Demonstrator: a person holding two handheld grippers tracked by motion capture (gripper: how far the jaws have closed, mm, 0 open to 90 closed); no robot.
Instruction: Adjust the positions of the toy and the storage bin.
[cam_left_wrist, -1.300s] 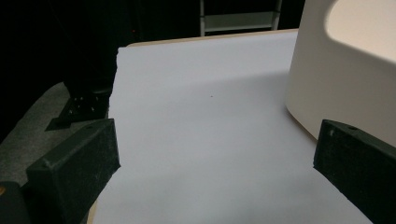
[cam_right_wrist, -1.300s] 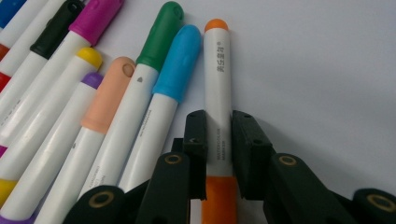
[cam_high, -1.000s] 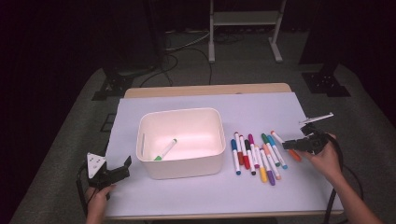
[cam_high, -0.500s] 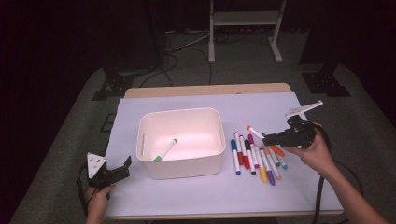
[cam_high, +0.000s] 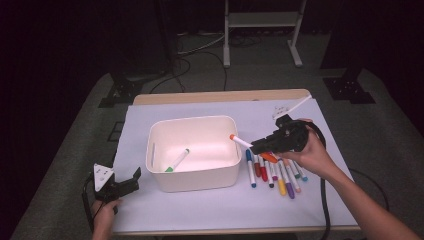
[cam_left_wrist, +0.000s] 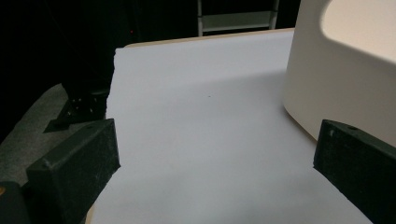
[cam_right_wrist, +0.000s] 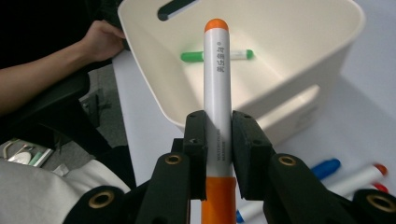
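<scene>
Nearest the person, left of the white bin (cam_high: 192, 150), the left gripper (cam_high: 131, 178) rests with jaws apart and empty, while beyond it the right gripper (cam_high: 259, 145) clamps an orange marker (cam_high: 240, 141) over the bin's right rim, above the marker row (cam_high: 275, 172).

A lab-like recording room: dark curtained surroundings, floor cables (cam_high: 200, 65), equipment stand (cam_high: 260, 30).

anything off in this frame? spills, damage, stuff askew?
Nothing stands out. The right gripper holds the orange marker squarely, its tip over the white bin. A green marker lies inside the bin, the remaining markers lie in a tidy row beside it, and the left gripper sits open.
</scene>
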